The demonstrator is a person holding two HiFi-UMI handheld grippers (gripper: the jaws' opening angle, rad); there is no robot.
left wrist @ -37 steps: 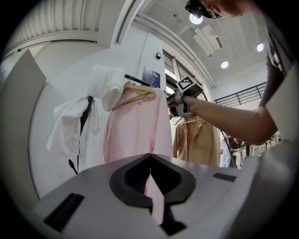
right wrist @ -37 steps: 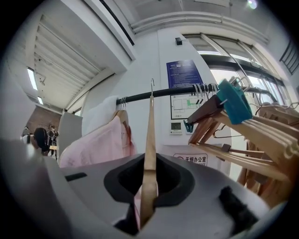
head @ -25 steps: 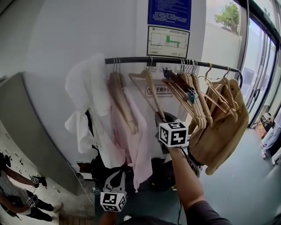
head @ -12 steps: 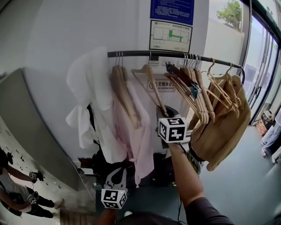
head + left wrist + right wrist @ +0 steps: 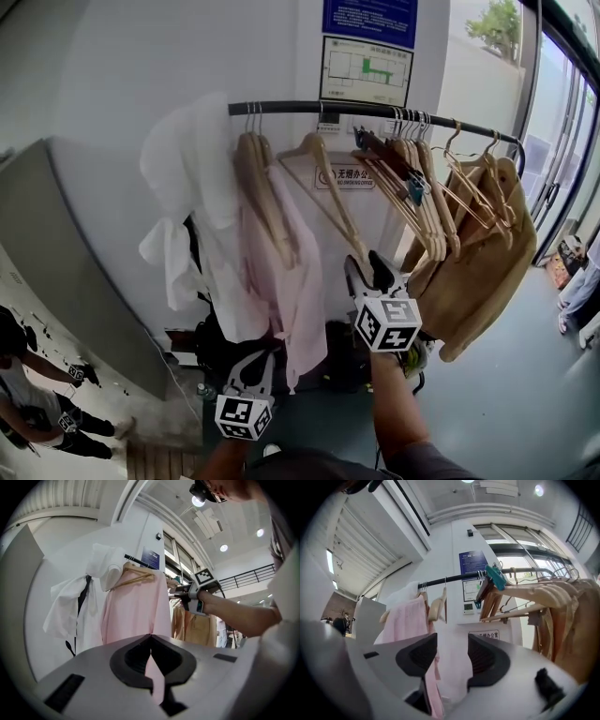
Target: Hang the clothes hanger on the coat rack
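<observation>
- Whereas the right gripper (image 5: 366, 272) clamped the low arm end of the wooden hanger (image 5: 328, 187) a second ago, it now sits lower, jaws opening, nothing between them
- hanger hook is over the black rail (image 5: 281, 107), centre of frame, between pink shirt (image 5: 291, 272) and the hanger bunch (image 5: 422, 206); hang looks done, only the retreat left
- left gripper (image 5: 251, 370) clenched, empty, bottom centre
- wall sign (image 5: 486, 634) partly reads "办公室"; blue poster (image 5: 370, 17) unreadable
</observation>
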